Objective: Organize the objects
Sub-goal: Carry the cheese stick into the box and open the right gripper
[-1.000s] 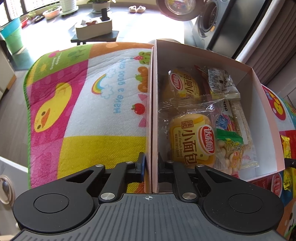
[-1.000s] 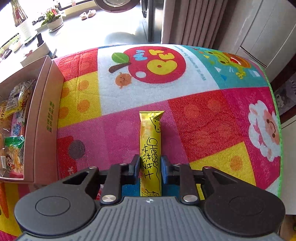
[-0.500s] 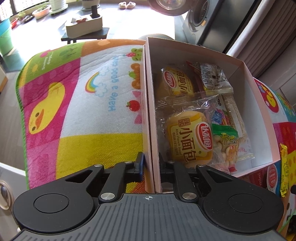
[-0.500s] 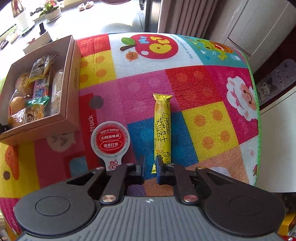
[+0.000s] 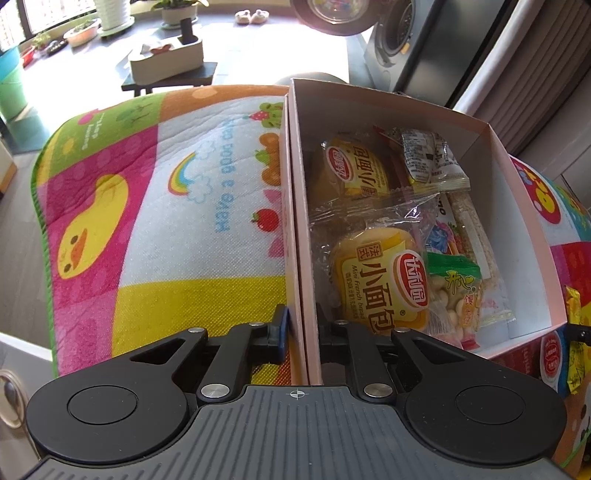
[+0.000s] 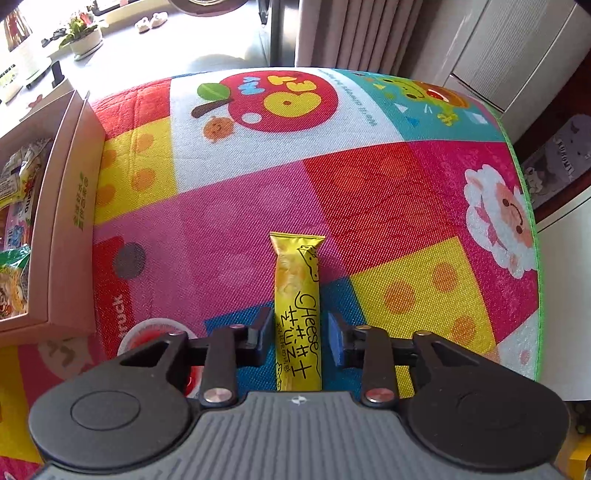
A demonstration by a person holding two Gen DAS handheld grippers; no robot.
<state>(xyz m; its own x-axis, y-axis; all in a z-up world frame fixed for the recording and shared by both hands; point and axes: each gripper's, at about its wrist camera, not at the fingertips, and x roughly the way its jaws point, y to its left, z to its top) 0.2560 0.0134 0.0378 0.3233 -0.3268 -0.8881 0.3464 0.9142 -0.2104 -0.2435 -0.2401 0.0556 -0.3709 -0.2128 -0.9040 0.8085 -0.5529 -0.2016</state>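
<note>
Two tools are working: the left tool [image 5: 300, 325] is pinching the box [image 5: 295, 206] wall, while the right tool [image 6: 300, 328] is straddling, jaws spread, the cheese stick [image 6: 298, 306] lying on the mat [image 6: 221, 221]; closing and lifting likely come next.

A home: washing machine [image 5: 402, 40], potted plants [image 5: 173, 11], slippers [image 5: 251, 16] and a children's play mat [image 5: 184, 206].
</note>
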